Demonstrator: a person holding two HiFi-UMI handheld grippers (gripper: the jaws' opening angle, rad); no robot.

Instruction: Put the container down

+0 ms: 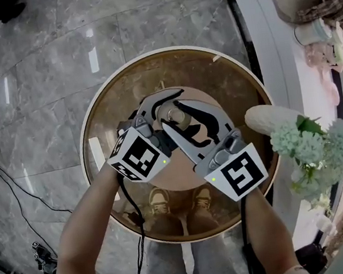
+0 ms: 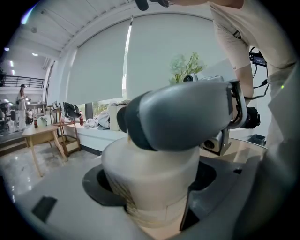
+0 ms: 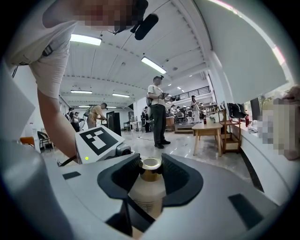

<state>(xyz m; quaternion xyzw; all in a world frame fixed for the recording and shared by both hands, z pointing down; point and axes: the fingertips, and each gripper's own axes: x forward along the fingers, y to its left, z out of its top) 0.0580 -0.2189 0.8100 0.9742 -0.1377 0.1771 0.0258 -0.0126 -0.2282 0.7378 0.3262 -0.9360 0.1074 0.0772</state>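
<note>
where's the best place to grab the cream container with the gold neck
Take the cream cylindrical container by its wide, straight-sided body, with the tool coming in level from the side. It is upright, and the gold neck is narrow and short.

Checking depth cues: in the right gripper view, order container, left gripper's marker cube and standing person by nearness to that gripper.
1. container, between the jaws.
2. marker cube, close, left.
3. standing person, far across the floor, centre.

Around the round glass table point(image 1: 109, 105) we see grey marble floor point(image 1: 35, 70); right of it, a white window ledge point(image 1: 269, 43) with pale flowers point(image 1: 314, 141); farther off, a wooden table point(image 3: 208, 127) under ceiling strip lights point(image 3: 153, 65)
</note>
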